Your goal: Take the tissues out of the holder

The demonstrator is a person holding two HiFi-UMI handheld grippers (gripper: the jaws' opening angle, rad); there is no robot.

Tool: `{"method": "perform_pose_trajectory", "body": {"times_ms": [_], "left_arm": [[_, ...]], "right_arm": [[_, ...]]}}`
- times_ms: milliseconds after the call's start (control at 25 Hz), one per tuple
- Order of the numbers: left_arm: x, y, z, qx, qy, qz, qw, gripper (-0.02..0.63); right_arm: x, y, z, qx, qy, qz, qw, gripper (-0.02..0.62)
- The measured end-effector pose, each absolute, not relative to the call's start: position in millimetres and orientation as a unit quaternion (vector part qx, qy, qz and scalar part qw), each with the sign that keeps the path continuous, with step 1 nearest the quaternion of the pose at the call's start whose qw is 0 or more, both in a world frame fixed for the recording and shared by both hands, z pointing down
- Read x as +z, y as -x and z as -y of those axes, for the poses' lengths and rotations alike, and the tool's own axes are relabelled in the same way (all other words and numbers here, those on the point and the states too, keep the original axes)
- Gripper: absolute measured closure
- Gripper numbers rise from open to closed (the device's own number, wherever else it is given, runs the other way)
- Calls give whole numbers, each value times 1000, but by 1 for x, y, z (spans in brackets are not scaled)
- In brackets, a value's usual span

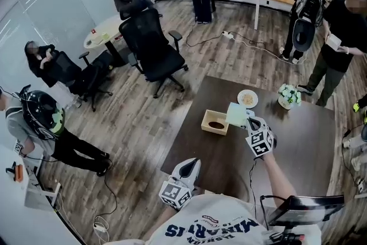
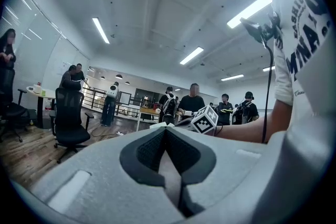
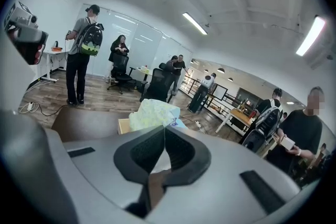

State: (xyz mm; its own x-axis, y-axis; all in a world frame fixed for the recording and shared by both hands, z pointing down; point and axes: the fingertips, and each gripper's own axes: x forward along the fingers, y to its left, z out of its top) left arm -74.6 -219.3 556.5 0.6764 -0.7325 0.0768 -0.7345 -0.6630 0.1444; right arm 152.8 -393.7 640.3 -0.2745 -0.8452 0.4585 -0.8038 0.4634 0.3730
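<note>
Tissues (image 3: 152, 113) tight in right tool (image 3: 164, 128) (left tool (image 2: 165, 129) closed)

Holder (image 1: 215, 122): light wooden box, dark oval slot on top, flat on the dark surface (image 1: 298, 146). Tissues (image 1: 235, 114): pale green-white crumpled wad, out of the slot, seemingly above the holder's right end, pinched in the right gripper (image 1: 246, 117).

A dark brown rectangular table (image 1: 298, 140) carries a small round white plate of food (image 1: 248, 98) near its far edge, with a potted bunch of white flowers (image 1: 289, 96) just to the right. A black wheeled office chair (image 1: 150, 49) stands on the wood-plank floor (image 1: 132, 117) to the far left.
</note>
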Motion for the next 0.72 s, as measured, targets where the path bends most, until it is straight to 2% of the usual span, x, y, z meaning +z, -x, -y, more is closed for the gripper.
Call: {"method": "perform_pose_trajectory", "body": {"times_ms": [320,720], "left_arm": [[562,68,225,14,-914,396,87,603],[563,69,227,19,-914,396,85,603]], "right_arm": [[727,-196,374,5,-533,767,357,584],[806,-199,361,37,-509,774,376,584]]}}
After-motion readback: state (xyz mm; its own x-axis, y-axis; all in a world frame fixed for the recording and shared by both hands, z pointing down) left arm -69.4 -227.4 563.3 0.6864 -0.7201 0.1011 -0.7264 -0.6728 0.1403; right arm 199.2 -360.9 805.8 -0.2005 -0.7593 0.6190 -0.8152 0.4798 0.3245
